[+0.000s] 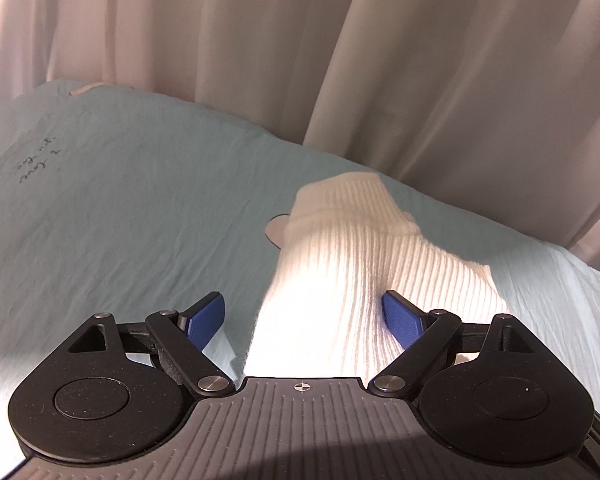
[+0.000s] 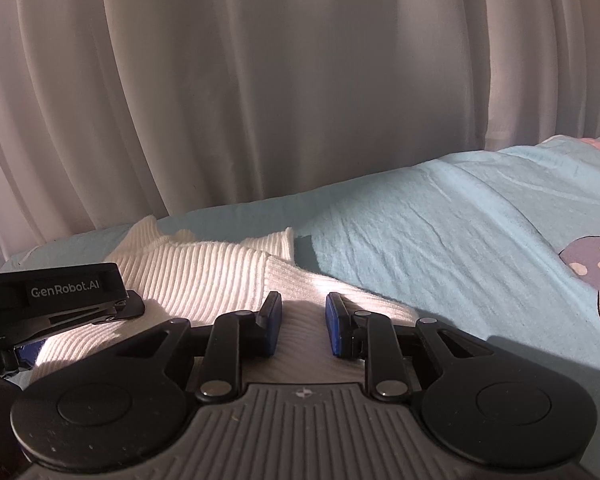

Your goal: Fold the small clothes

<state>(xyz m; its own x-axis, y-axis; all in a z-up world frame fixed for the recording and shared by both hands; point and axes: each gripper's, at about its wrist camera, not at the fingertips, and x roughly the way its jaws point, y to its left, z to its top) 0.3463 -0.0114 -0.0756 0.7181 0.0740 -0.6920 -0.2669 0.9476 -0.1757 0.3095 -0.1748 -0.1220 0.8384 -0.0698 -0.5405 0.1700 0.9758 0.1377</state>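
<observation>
**White ribbed sock on blue bedsheet**

While the sock (image 1: 340, 264) lies on the sheet (image 1: 120, 200) before the curtain (image 1: 300, 40), left gripper (image 1: 304, 316) stands wide open astride it; right gripper (image 2: 303, 322), jaws narrow, whether pinching the knit unclear.

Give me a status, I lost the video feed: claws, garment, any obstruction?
Left claw open wide over the white ribbed garment. Right claw narrow, garment between its pads, grip unclear. Garment on the blue sheet. Nothing in the way.
</observation>
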